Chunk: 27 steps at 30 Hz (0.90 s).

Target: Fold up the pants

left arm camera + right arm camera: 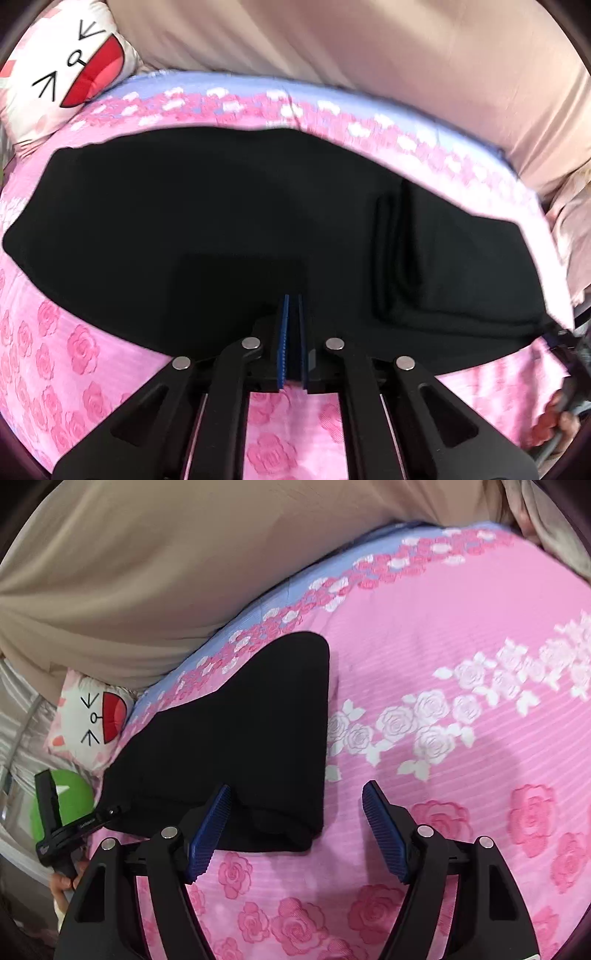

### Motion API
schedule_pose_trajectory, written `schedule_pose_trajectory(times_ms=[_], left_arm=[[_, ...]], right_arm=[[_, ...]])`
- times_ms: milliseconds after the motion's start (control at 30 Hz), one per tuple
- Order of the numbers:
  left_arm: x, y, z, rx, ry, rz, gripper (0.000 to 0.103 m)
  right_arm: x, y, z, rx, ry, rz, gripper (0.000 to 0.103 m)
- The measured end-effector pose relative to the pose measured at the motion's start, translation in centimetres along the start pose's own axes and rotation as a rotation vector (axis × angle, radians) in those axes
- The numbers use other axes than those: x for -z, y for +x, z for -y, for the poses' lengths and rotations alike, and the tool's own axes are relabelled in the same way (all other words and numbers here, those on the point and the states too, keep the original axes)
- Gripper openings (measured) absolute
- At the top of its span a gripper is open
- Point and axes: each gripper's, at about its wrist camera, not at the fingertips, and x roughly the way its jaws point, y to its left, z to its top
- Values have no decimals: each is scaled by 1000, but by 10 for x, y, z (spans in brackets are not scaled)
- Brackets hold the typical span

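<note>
The black pants (221,221) lie flat on the pink rose bedsheet (74,362), with a folded-over layer on their right part (443,266). My left gripper (291,306) has its blue pads nearly together over the pants' near edge; I cannot see cloth between them. In the right wrist view the pants (251,731) lie left of centre. My right gripper (297,794) is open and empty, its left finger (210,823) over the pants' near right corner, the right finger (384,827) over bare sheet. The left gripper (114,810) shows at the pants' left edge.
A white cartoon-face pillow (66,74) sits at the bed's far left corner, also in the right wrist view (92,720). A beige curtain (369,48) hangs behind the bed. A green object (70,794) lies beside the bed. Pink sheet (461,701) spreads right of the pants.
</note>
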Motion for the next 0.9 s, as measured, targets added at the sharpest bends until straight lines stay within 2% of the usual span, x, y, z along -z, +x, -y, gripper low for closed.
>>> schedule_pose_trajectory(times_ms=[33,67,100,167,200,333,367,400,433,467,500,567,600,667,700,800,833,900], left_arm=[[-1,-6,2,-3,3,13,10],[-3,-11,5,-7,9,29,25],[-6,-14,9,-7,12,37,53],[-8,-20,20,6,23,65,80],[-9,-21,26,13,40,76,82],[-11,-5,52,25,84,66,81],[-13,8,57,9,89,49,74],[-15,17,58,3,87,32,54],[-14,27,58,10,80,5,43],[-15,38,55,54,56,-31,29],[-14,41,52,97,29,-36,20],[-14,32,55,91,47,-20,14],[-13,27,54,91,49,-14,5],[-8,18,52,73,66,-5,5],[-4,19,51,56,70,-8,5],[3,23,56,30,102,8,8],[4,19,58,27,113,17,9],[1,8,57,40,107,31,14]], right_arm=[[1,2,0,-6,6,-3,72],[3,2,-2,-4,2,0,72],[6,0,-6,13,-20,16,72],[12,-2,-14,56,-88,25,72],[17,-2,-21,99,-145,23,72],[30,3,-36,233,-292,27,72],[30,5,-37,240,-305,21,72],[30,8,-39,247,-326,15,70],[29,11,-40,262,-341,10,67],[27,13,-40,270,-348,4,38],[23,17,-39,266,-350,-3,17],[18,13,-41,264,-361,16,10],[15,4,-46,257,-370,47,9],[11,-14,-51,235,-369,106,7],[9,-19,-47,264,-370,116,7],[11,13,-11,265,-286,-18,11],[9,5,-7,226,-253,4,17],[6,-10,-9,227,-238,31,49]])
